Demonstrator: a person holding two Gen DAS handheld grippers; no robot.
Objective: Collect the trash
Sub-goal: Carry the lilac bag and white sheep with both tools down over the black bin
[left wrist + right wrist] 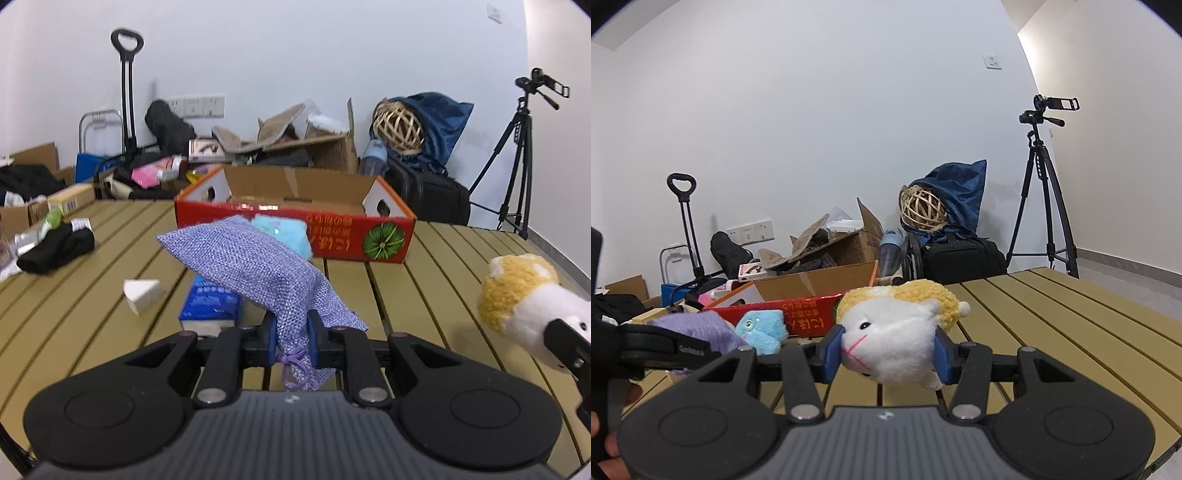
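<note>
Left gripper [291, 341]: jaws closed on the drawstring neck of a lilac woven-fabric pouch [258, 266], which is carried clear of the table and sags forward toward 12 o'clock.
Right gripper [886, 354]: jaws clamped on either side of a white-and-yellow plush hamster toy [897, 332], gripped at the cheeks and held above the slats.
Collection box: red printed cardboard box with open flaps [295, 225], at 12 o'clock from the left gripper, at 10 o'clock from the right.
Box contents: interior mostly hidden from both views; cannot tell what lies inside.
Table: olive-tan slatted tabletop [443, 266].
Left on table: a fluffy light-blue plush toy [284, 232] just before the box front; a blue paperback book [210, 306] under the hanging pouch; a small white wedge-shaped carton [142, 293] at 10 o'clock; a bundle of black cloth with a crumpled plastic bottle [55, 243] at 9 o'clock.
Progress: judged mid-way (two items in hand but not yet dropped, at least four more to fetch).
Left pose: level, low over the near table edge, pointing straight at the box.
Right pose: level, to the right of the left gripper, tipped slightly upward, box off toward its left.
Next step: likely carry both loads over the box rim and release.
</note>
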